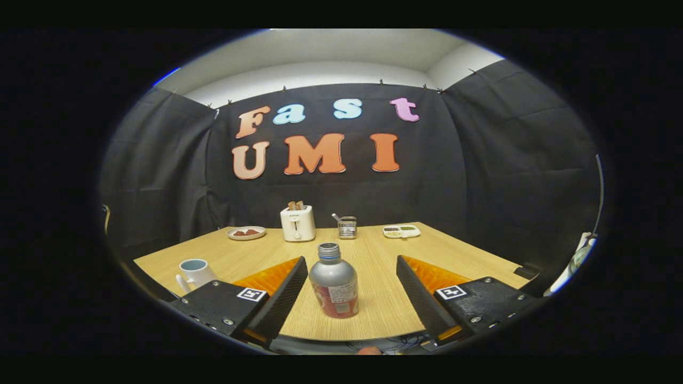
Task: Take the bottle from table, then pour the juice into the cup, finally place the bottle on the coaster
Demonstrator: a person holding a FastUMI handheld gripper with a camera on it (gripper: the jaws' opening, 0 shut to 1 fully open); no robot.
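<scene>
bottle (334,281) upright on tabletop (373,256), between the tool (352,269) fingers, touching neither, fingers spread wide. cup (193,273) left of the left finger. back row along the wall, left to right: plate (246,232), toaster (298,223), small holder (347,226), divided tray (401,231), all well beyond the bottle

Along the far edge of the wooden table (373,256) stand a white toaster (298,223) with bread in its slots and, just beside it, a small glass jar (347,227). Toward the far left corner lies a round plate (246,232) of food, and toward the far right corner a divided white tray (401,231).
</scene>
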